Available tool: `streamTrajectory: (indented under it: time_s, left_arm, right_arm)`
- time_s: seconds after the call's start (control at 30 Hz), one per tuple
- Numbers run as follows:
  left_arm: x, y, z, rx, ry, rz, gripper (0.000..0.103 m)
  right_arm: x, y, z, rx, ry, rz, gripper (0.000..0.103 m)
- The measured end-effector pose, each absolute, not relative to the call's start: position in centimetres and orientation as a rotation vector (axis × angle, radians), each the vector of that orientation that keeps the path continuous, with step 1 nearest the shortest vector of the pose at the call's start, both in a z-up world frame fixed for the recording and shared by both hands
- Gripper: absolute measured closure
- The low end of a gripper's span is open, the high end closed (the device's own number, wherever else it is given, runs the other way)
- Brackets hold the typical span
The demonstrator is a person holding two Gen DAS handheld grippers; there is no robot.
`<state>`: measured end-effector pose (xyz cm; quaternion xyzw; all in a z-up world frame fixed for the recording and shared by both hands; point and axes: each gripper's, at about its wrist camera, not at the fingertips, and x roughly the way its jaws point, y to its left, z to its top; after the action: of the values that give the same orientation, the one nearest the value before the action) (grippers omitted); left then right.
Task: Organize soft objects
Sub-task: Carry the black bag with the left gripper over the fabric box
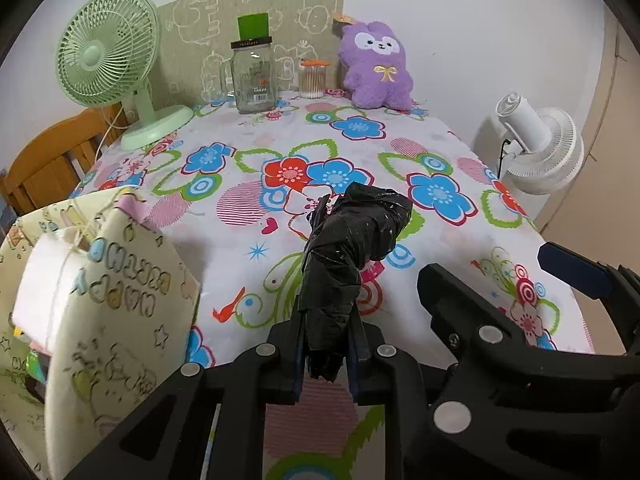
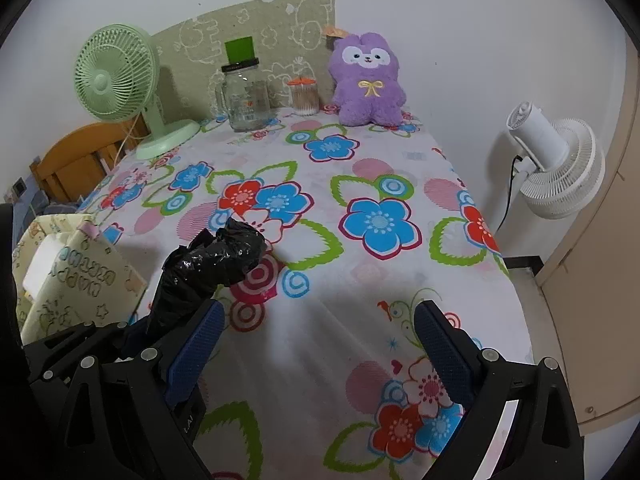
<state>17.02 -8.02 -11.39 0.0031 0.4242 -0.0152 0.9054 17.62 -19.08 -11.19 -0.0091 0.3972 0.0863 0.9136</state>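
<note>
My counter (image 2: 360, 280) carries a flowered cloth. At its far edge stand a green fan (image 2: 120, 88), a glass jar (image 2: 244, 96), a swab tub (image 2: 305, 96) and a purple plush (image 2: 366, 80). A cream bag (image 1: 112, 312) sits near-left.

the rolled black bag (image 1: 352, 248) looks like thin glossy plastic, crinkled. the table cloth (image 1: 256, 132) is matt printed fabric. the purple toy (image 1: 376, 66) is fuzzy plush. the jar (image 1: 253, 78) is clear smooth glass. the green fan (image 1: 106, 50) is smooth plastic. the chair (image 1: 52, 160) is varnished wood. the blue gripper pads (image 2: 440, 354) look dimpled, rubbery.
</note>
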Motion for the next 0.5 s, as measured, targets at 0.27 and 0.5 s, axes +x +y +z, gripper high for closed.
streamTrajectory:
  time_s: [0.27, 0.5]
  left_arm:
    - [14.8, -8.3, -10.2, 0.041, 0.855, -0.052, 0.089]
    - [12.9, -8.4, -9.0, 0.05, 0.835, -0.07, 0.088]
  right_arm:
    - [15.7, -19.0, -10.3, -0.015, 0.805, 0.185, 0.005]
    - [13.8, -18.8, -9.3, -0.012, 0.788, 0.191, 0.005]
